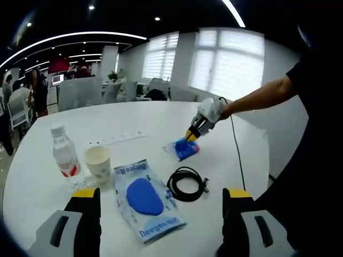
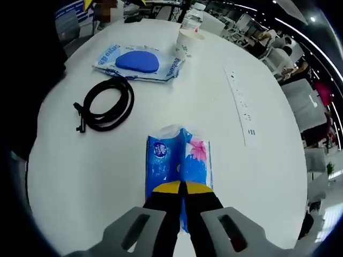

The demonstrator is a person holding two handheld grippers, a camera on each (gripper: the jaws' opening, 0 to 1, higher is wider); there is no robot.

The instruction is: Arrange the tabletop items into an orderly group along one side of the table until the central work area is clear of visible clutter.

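Right gripper [image 2: 179, 188] is clenched on the near edge of the blue tissue pack [image 2: 179, 163], its yellow-tipped jaws pressed together over the wrapper, a hold that would suit dragging or lifting the pack off the open middle of the white table [image 2: 268, 176]. In the left gripper view the same gripper [image 1: 194, 132] reaches in from the right on the person's outstretched arm [image 1: 262, 96], pinching the pack [image 1: 184, 149] which lies flat on the tabletop, apart from the other things. Left gripper [image 1: 161, 206] hangs released, jaws wide apart and holding nothing, above the near edge, probably waiting its turn. Nearest the pack lies a coiled black cable [image 2: 104, 104], and just beyond it a clear bag with a blue pad [image 2: 138, 61] inside. A paper cup [image 1: 98, 162] stands upright at the bag's corner, with a water bottle [image 1: 64, 154] upright just beside it. These four already sit loosely together toward one side, so the tissue pack looks like the stray piece to bring over. A power strip [image 2: 242, 107] is set into the table surface.
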